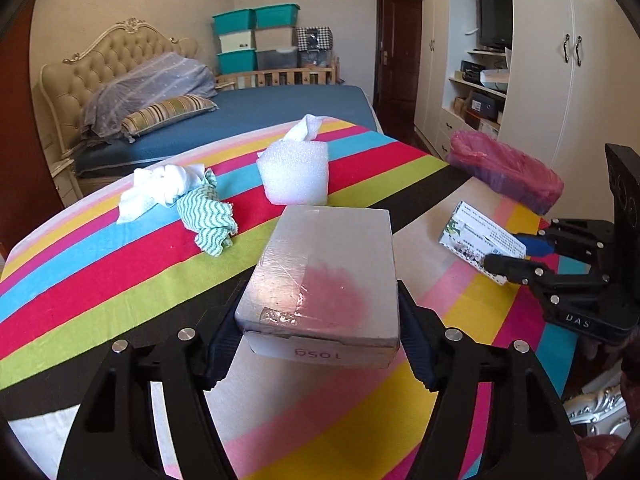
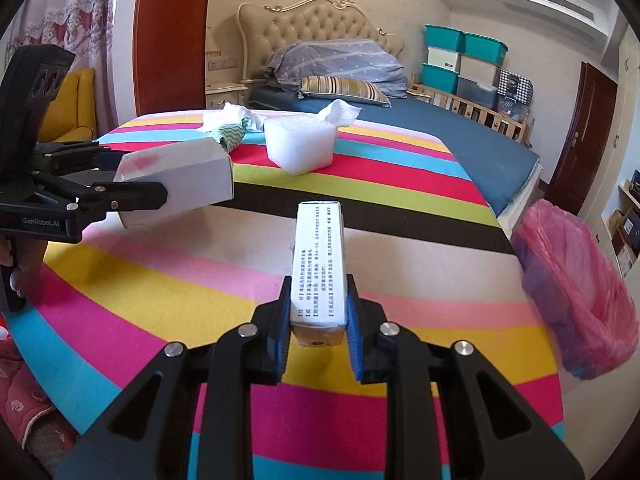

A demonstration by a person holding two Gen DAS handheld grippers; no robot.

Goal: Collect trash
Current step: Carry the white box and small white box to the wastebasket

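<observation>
Two grips: left gripper [image 1: 320, 340] pinches grey box [image 1: 324, 272] by its near end, right gripper [image 2: 318, 320] clamps slim carton [image 2: 319, 264] btwn pads; cantilevered, either could slip en route to pink-lined bin [image 2: 576, 284].

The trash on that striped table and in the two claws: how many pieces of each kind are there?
Cardboard boxes: 2, a white box in the left gripper and a printed box in the right gripper
Foam blocks: 1
Crumpled tissues: 2
Green wavy cloths: 1
Total: 6
</observation>
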